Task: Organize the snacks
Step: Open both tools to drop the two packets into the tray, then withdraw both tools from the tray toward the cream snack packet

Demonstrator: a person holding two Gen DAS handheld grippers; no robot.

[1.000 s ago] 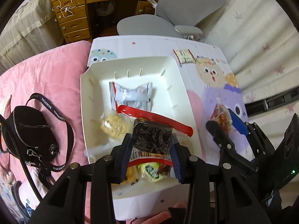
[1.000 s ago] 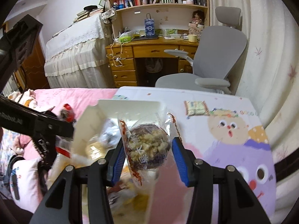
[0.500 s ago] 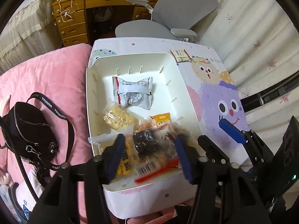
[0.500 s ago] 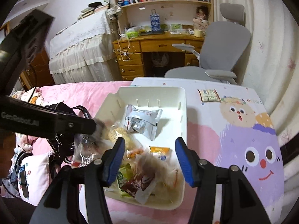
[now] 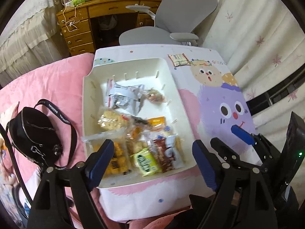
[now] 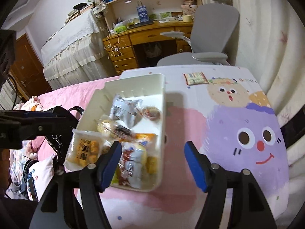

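While both grippers' fingers (image 5: 101, 164) (image 6: 110, 164) spread, nothing between, motion-blurred snacks (image 5: 133, 131) overlap in tray (image 5: 131, 65).

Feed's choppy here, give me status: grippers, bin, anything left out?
Left gripper and right gripper both opening, nothing between the jaws. Snacks piled in white bin. One striped packet alone on cartoon tablecloth. No obstruction.

- black bag (image 5: 36, 135) strap: white lettering "BALENCIAGA", readable along the strap in left wrist view
- yellow snack packet (image 6: 83, 150) in white bin (image 6: 162, 95): large dark Chinese characters, too blurred to read
- other wrappers, table mat print: text illegible
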